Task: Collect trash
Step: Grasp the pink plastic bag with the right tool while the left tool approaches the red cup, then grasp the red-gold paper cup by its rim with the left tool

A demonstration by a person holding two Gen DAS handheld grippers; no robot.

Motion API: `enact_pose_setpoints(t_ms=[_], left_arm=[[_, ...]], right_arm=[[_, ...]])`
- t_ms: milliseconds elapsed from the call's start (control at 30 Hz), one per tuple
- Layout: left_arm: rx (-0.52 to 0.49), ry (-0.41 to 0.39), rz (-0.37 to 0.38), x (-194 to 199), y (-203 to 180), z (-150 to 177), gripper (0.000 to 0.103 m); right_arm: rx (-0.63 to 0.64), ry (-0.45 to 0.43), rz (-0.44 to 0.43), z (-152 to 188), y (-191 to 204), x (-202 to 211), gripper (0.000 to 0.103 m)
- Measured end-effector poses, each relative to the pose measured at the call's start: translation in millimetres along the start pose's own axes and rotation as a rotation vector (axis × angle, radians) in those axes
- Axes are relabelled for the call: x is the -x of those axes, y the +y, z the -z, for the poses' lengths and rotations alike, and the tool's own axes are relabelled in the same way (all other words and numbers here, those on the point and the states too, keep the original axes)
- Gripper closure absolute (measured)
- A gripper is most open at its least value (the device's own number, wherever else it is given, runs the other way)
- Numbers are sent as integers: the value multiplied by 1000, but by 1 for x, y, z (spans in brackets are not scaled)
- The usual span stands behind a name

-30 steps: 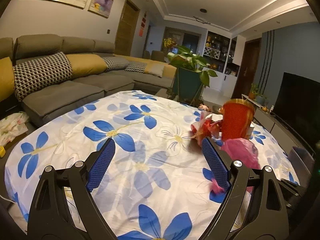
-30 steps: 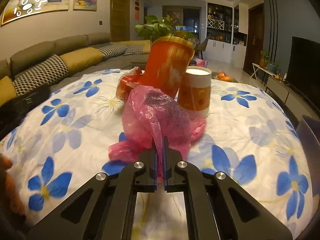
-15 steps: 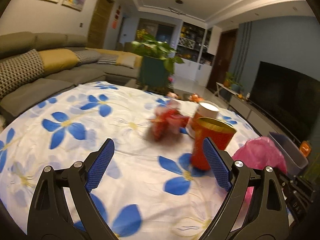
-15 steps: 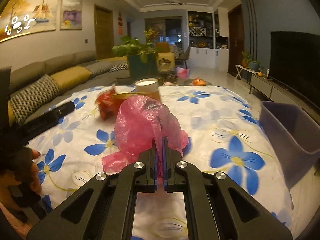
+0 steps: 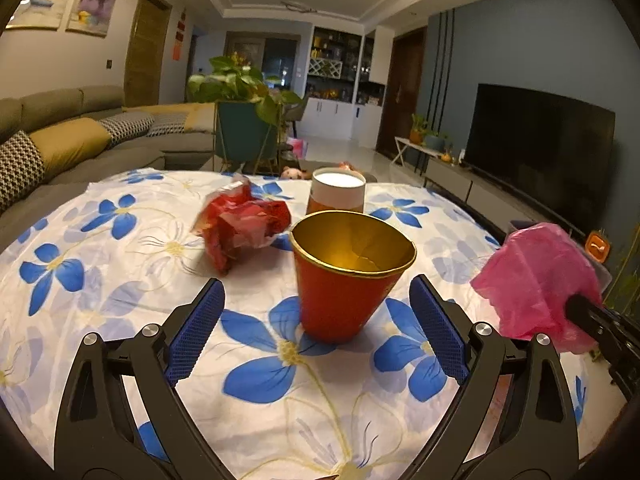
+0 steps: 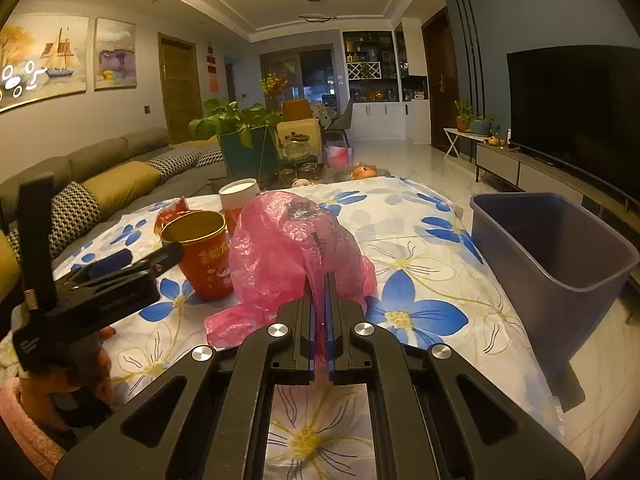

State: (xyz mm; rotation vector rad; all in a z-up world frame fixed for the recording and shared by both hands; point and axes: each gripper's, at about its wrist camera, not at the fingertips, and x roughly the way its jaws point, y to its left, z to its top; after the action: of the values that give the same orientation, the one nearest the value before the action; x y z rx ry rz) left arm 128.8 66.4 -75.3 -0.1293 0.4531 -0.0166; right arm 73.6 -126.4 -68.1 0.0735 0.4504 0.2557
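Since its rim is already torn, the red paper cup (image 5: 346, 280) (light, thin-walled, easily crushed) standing on the tabletop (image 5: 120, 280) between the left tool's (image 5: 316, 334) opening, untouching pads wants a gentle mid-wall grip; the right tool (image 6: 320, 320) is clenched on the soft pink bag (image 6: 296, 248).

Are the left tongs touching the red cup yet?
Apart. The left wrist view shows the left tongs opening, with tablecloth visible between each pad and the red cup.

A white cloth with blue flowers (image 5: 256, 364) covers the surface, bearing a red, gold-lined cup (image 5: 344, 280), beside a pink plastic bag (image 6: 296, 248) and a purple bin (image 6: 560, 256).
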Motion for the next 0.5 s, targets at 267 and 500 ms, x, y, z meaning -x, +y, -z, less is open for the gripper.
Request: enact_pose_setpoints(t_ms=[267, 500], left_arm=[[-34, 69, -59, -31, -21, -6, 11], [-2, 91, -63, -44, -18, -8, 14]], right_arm=[[-17, -17, -8, -1, -6, 3, 98], [-22, -12, -16, -1, -9, -1, 98]])
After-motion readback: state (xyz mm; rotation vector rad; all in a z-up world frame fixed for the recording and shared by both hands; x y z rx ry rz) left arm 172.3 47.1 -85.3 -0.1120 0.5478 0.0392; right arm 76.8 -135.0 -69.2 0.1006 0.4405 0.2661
